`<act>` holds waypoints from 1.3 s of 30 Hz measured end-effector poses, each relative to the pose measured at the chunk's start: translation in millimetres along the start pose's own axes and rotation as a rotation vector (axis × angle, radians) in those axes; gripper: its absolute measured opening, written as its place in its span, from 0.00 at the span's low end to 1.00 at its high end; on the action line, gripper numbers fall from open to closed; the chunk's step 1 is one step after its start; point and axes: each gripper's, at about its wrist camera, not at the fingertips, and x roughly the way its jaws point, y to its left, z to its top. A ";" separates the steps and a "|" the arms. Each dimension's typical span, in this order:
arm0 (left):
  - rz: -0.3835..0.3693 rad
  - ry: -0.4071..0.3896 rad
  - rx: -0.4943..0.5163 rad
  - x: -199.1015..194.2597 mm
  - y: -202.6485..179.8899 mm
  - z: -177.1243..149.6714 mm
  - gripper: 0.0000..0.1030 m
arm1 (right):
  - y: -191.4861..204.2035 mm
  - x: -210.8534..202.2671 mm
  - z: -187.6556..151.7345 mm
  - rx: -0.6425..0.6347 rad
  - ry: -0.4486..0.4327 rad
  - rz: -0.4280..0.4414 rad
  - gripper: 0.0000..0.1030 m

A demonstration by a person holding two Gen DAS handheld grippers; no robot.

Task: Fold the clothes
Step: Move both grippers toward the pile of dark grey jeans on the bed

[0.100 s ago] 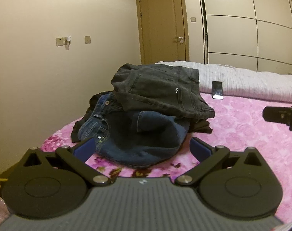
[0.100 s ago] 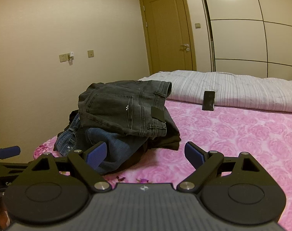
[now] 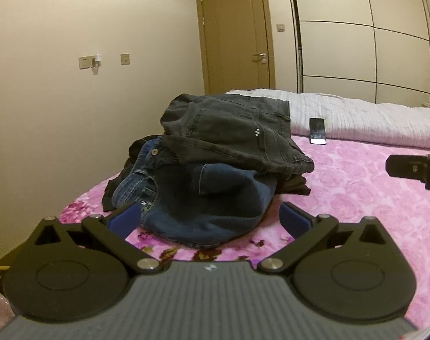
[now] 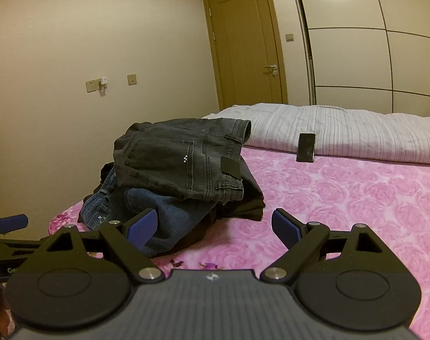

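A pile of clothes lies on the pink floral bedspread (image 3: 371, 198). Folded grey jeans (image 3: 237, 130) sit on top of crumpled blue jeans (image 3: 209, 204), with a black garment (image 3: 295, 184) underneath. My left gripper (image 3: 209, 222) is open and empty, just in front of the blue jeans. My right gripper (image 4: 215, 226) is open and empty, in front of the pile's right side; the grey jeans (image 4: 181, 158) and blue jeans (image 4: 172, 215) show there too. Part of the right gripper (image 3: 413, 167) shows at the right edge of the left wrist view.
A black phone (image 3: 317, 131) leans against the white striped quilt (image 3: 371, 119) at the back of the bed. Behind stand a brown door (image 3: 234, 36) and a wardrobe (image 3: 356, 42). A wall runs along the bed's left side.
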 end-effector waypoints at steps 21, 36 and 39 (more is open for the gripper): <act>0.062 0.023 0.068 123.5 -43.2 41.4 1.00 | -63.1 136.9 17.3 0.001 0.020 0.115 0.87; 0.084 0.261 0.031 49.7 -38.1 189.8 1.00 | -42.3 61.6 181.9 0.002 0.268 0.065 0.87; 0.089 0.274 0.015 39.5 -37.8 213.4 1.00 | -38.9 51.1 211.8 -0.023 0.278 0.072 0.87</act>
